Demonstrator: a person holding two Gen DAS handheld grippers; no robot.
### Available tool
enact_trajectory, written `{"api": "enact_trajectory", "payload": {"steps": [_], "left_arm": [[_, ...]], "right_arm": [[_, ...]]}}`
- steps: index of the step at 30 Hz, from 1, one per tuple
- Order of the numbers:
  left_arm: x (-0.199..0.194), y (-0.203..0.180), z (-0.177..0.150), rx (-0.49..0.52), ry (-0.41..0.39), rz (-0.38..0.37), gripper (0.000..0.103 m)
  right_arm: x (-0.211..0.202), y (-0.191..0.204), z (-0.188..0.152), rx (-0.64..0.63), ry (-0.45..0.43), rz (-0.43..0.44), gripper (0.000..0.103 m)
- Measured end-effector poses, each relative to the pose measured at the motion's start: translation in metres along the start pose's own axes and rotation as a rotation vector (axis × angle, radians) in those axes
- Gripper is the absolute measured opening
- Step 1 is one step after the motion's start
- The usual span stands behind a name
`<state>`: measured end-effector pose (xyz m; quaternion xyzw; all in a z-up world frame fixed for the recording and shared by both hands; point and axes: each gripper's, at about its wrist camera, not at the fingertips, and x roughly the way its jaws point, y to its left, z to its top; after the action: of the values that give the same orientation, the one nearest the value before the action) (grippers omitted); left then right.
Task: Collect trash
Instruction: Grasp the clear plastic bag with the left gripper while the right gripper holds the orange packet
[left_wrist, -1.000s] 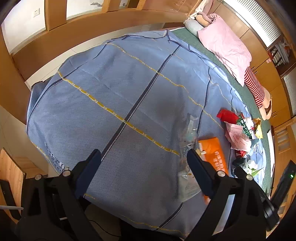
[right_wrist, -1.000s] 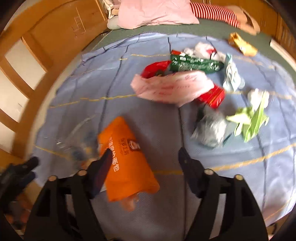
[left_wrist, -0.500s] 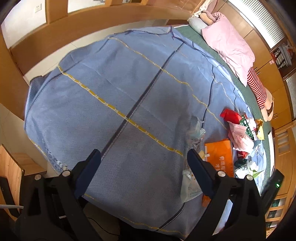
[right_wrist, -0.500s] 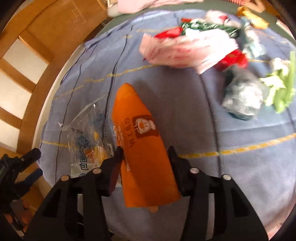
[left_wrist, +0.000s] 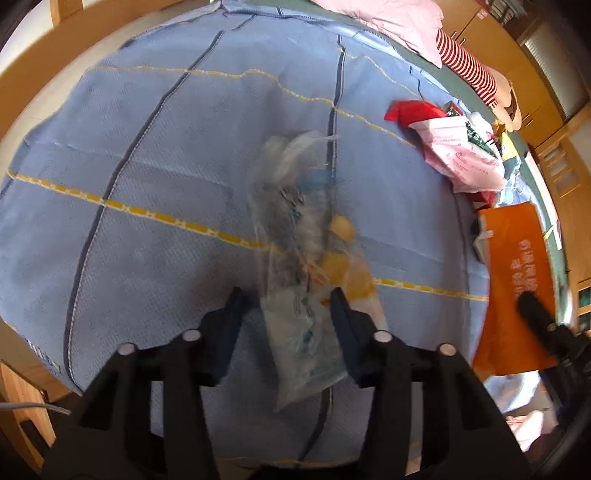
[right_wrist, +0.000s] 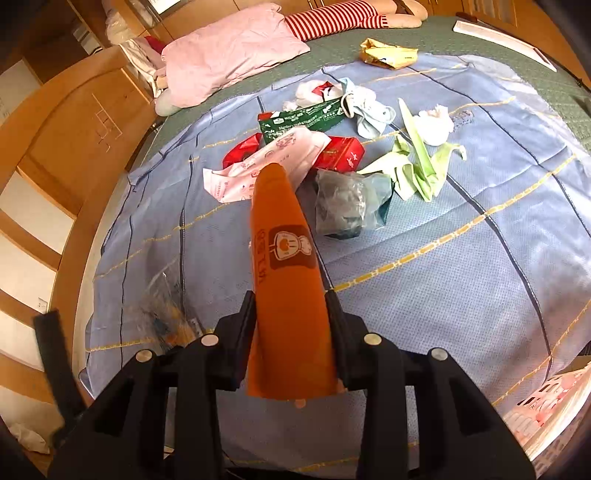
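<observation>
Two grippers work over a blue cloth (right_wrist: 461, 288) crossed by yellow and dark lines. The right gripper (right_wrist: 291, 302) has its jaws clamped on an orange packet (right_wrist: 286, 280), which fills the lower centre of the right wrist view; its long axis runs straight up the frame, the narrow end pointing toward the litter pile in the upper middle. In the left wrist view that same packet (left_wrist: 517, 280) shows at the right edge as a tall upright rectangle, with a dark finger (left_wrist: 535, 321) of the right gripper across it.

The left gripper (left_wrist: 284, 306) has its jaws partly apart on either side of a clear plastic bag (left_wrist: 303, 258) with yellow patches; blur keeps me from telling whether they press on it. The bag's long axis runs from lower centre up toward the frame's middle, tilted slightly left at the top.

Beyond the orange tip lie a pink-printed wrapper (right_wrist: 273, 162), a green packet (right_wrist: 303, 120), a red box (right_wrist: 341, 155), a grey crumpled bag (right_wrist: 345, 208) just right of the tip, pale green paper (right_wrist: 413, 166) and white tissue (right_wrist: 434, 123). A pink pillow (right_wrist: 229, 51) sits in the upper left.
</observation>
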<state>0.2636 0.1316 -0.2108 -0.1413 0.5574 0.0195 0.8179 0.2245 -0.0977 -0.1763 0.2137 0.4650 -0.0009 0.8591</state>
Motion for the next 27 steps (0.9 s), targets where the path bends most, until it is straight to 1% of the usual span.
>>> {"api": "enact_trajectory", "payload": {"steps": [1, 3, 5, 8, 10, 13, 17, 22, 27], "left_arm": [[-0.001, 0.000, 0.000, 0.015, -0.009, 0.021, 0.027], [-0.008, 0.008, 0.003, -0.016, -0.019, -0.007, 0.021], [-0.020, 0.017, 0.006, -0.053, -0.056, -0.015, 0.019], [-0.049, 0.031, 0.012, -0.097, -0.157, -0.037, 0.019], [-0.069, 0.036, 0.015, -0.100, -0.225, -0.041, 0.019], [-0.095, 0.032, 0.014, -0.049, -0.323, -0.042, 0.019], [-0.108, 0.012, 0.012, 0.041, -0.396, 0.006, 0.019], [-0.115, -0.005, 0.005, 0.111, -0.444, 0.066, 0.019], [-0.123, -0.007, -0.004, 0.139, -0.471, 0.067, 0.019]], "right_arm": [[0.000, -0.001, 0.000, 0.002, 0.000, -0.002, 0.038], [-0.005, -0.005, 0.000, 0.005, -0.003, -0.005, 0.038], [-0.006, -0.007, 0.002, 0.006, -0.006, -0.007, 0.038], [-0.007, -0.004, 0.002, -0.004, -0.010, -0.006, 0.038], [-0.007, -0.002, 0.002, -0.011, -0.009, -0.005, 0.038], [-0.006, 0.000, 0.002, -0.017, -0.006, 0.000, 0.038], [-0.007, 0.004, 0.001, -0.032, -0.011, -0.004, 0.038], [-0.012, 0.012, 0.001, -0.074, -0.036, -0.028, 0.038], [-0.014, 0.017, 0.001, -0.096, -0.050, -0.038, 0.038]]}}
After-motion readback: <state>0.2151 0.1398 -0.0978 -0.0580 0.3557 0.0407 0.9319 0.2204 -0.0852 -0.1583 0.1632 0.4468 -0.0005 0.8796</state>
